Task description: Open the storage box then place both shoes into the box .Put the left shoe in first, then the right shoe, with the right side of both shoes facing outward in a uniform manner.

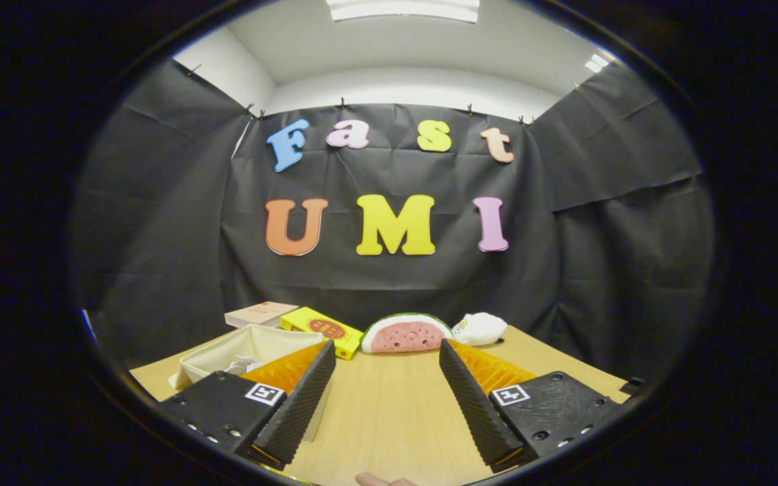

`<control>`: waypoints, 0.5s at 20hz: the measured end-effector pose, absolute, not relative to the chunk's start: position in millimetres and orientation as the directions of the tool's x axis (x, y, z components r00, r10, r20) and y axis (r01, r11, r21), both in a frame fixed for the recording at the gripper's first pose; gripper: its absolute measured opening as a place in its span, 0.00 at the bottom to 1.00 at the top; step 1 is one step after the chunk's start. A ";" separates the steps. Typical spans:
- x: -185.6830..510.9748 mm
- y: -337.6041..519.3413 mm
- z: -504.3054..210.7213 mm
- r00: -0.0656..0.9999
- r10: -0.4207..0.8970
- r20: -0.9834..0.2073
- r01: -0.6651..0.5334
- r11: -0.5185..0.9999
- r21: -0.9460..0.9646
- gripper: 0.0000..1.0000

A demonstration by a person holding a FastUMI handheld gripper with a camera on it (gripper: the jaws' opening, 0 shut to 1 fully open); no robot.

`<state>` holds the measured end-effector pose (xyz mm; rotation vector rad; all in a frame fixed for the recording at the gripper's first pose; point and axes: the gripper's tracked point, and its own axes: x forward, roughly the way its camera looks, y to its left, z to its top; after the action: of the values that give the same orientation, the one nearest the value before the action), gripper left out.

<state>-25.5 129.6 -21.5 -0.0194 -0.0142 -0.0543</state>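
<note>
Wooden table stretches ahead, and the gripper hovers with fingers wide and empty, the open box just beyond its left finger with something pale inside, too hidden to call a shoe, so progress can't be judged.

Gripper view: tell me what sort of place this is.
Likely an indoor recording booth: black cloth walls, a wooden table with a tray, boxes and plush toys, ceiling light above. The fingers are open over the table.
</note>
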 end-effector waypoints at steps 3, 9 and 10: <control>-29.3 108.1 -13.9 0.998 -0.060 0.025 0.061 0.998 -0.021 0.96; -31.6 76.1 -10.4 0.997 -0.070 0.026 0.071 0.997 -0.017 0.95; -30.6 72.0 -10.7 0.997 -0.071 0.024 0.071 0.997 -0.012 0.95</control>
<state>-30.6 72.0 -10.7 -0.0124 -0.0237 -0.0711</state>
